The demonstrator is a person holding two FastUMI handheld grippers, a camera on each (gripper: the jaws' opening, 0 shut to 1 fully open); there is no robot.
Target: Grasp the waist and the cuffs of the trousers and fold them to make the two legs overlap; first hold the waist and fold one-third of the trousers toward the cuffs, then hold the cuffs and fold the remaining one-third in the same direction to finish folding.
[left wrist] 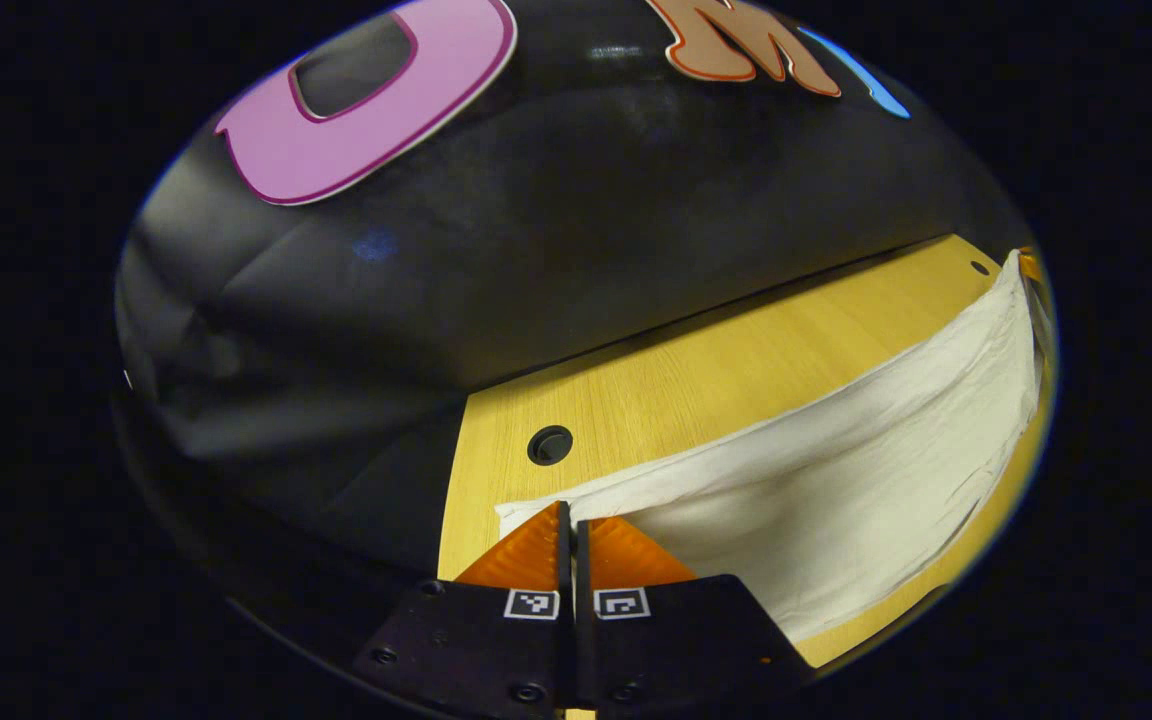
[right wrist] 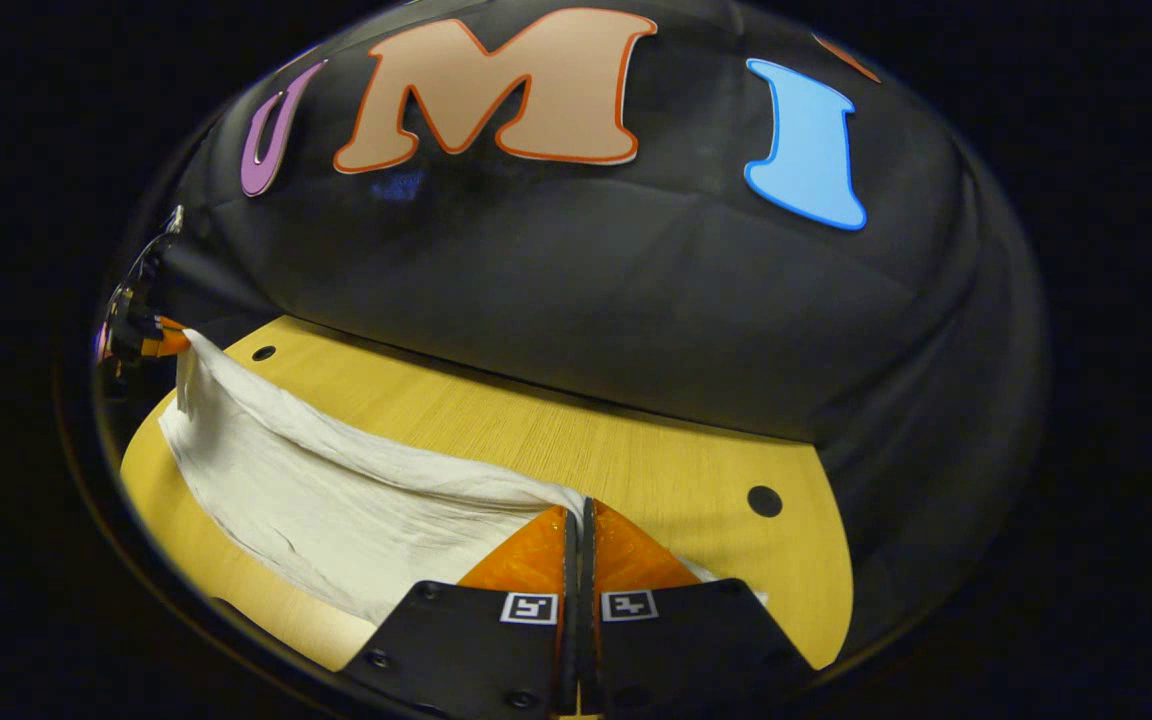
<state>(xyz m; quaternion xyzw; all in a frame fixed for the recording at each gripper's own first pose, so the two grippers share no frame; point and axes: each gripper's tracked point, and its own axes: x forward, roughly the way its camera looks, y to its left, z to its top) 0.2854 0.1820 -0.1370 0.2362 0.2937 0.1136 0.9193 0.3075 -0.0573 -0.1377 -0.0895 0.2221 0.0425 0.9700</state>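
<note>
My left tool (left wrist: 570, 520) and right tool (right wrist: 577, 522) each pinch one end of the white trousers (left wrist: 836, 480), lifting that edge off the tabletop (left wrist: 696, 370) so I can fold it over.

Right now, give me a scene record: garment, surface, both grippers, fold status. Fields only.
garment: white trousers, stretched between both grippers, sagging in the middle
surface: wooden table with round holes
left gripper: shut on one end of the cloth
right gripper: shut on the other end
fold status: cloth edge lifted, lower part on table
</note>
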